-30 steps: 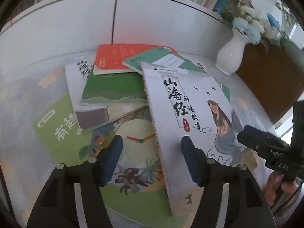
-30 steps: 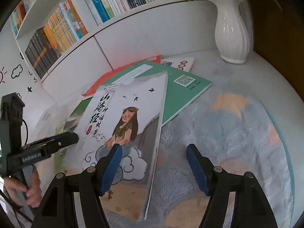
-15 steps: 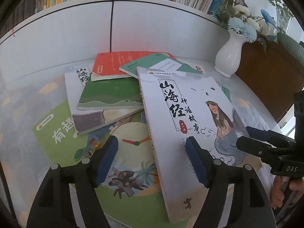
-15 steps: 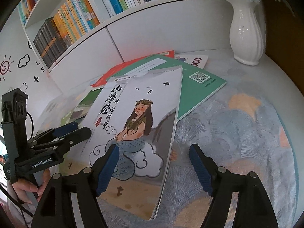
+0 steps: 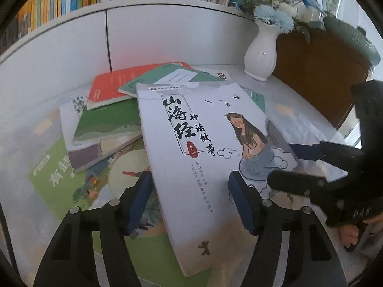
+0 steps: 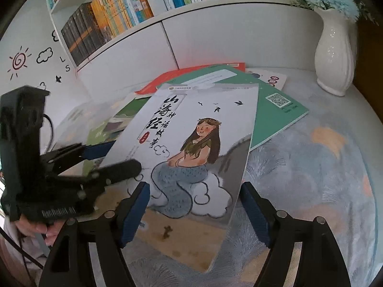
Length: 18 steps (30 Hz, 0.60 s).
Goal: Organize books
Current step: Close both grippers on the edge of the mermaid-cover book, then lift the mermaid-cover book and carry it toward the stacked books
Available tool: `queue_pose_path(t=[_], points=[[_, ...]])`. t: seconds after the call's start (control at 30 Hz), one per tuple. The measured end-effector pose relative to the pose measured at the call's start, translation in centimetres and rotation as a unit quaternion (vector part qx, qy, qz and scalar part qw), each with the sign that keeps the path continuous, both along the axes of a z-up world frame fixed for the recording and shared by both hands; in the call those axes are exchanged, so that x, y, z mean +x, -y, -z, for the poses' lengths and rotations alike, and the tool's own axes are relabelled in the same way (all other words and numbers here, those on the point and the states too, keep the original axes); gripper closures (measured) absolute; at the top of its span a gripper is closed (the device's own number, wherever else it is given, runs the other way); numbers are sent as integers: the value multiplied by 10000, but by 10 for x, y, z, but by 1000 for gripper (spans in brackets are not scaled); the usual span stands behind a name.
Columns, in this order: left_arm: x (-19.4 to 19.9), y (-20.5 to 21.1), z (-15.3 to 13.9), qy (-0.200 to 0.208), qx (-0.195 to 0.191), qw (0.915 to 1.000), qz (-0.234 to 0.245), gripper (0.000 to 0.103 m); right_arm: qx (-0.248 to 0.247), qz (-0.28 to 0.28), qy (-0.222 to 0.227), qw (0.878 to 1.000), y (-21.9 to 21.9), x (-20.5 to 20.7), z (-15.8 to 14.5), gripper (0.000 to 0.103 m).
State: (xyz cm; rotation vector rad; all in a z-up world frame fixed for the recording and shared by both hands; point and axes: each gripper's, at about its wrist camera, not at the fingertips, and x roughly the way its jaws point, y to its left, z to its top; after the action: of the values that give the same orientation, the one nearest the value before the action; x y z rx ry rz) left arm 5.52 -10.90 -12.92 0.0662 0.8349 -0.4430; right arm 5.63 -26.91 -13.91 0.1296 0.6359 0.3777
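Observation:
A white book with a mermaid on its cover lies slanted on top of a loose pile of books. My left gripper straddles its left edge, one finger below and one over the cover; its jaws are closing, and the pads stand clear of the book. My right gripper straddles the right edge the same way, open and not pressing. Under the white book lie a teal book, a red book, a dark green book and a large green clock book.
A white vase of blue flowers stands at the back right beside a brown cabinet. A shelf packed with upright books runs above the white back panel. A patterned cloth covers the surface.
Both grippers have come closer to the white book and now straddle its side edges. The left jaws widened, then narrowed. The right jaws opened a little.

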Motion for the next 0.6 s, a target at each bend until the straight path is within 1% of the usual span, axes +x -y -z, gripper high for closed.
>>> queue_pose_path(t=[0.03, 0.07, 0.1, 0.2, 0.3, 0.37, 0.43, 0.47, 0.53, 0.6], points=[[0, -3, -1, -59, -109, 9999, 21, 41, 115, -23, -6, 9999, 3, 0, 0, 26], [0, -4, -2, -99, -141, 9998, 24, 41, 281, -53, -11, 9996, 7, 0, 0, 26], [-1, -4, -3, -153, -128, 9998, 16, 41, 335, -78, -7, 9994, 8, 0, 0, 26], [-13, -7, -7, -300, 2, 9995, -24, 41, 199, -195, 3, 9996, 1, -1, -2, 26], [-28, -18, -9, -336, -26, 9994, -118, 41, 254, -377, -52, 9990, -8, -6, -2, 26], [-41, -29, -12, -383, -33, 9990, -246, 41, 317, -521, -120, 9981, -20, -12, -1, 26], [-57, -44, -16, -475, -70, 9980, -399, 41, 167, -727, -144, 9971, -40, -22, -1, 26], [-67, -52, -16, -599, -96, 9970, -478, 41, 51, -824, -135, 9965, -52, -27, -1, 26], [-83, -73, -11, -753, -117, 9951, -627, 41, -26, -968, -171, 9952, -69, -39, 2, 26], [-101, -90, -6, -811, -94, 9942, -706, 41, 47, -1175, -326, 9925, -89, -54, 9, 26]])
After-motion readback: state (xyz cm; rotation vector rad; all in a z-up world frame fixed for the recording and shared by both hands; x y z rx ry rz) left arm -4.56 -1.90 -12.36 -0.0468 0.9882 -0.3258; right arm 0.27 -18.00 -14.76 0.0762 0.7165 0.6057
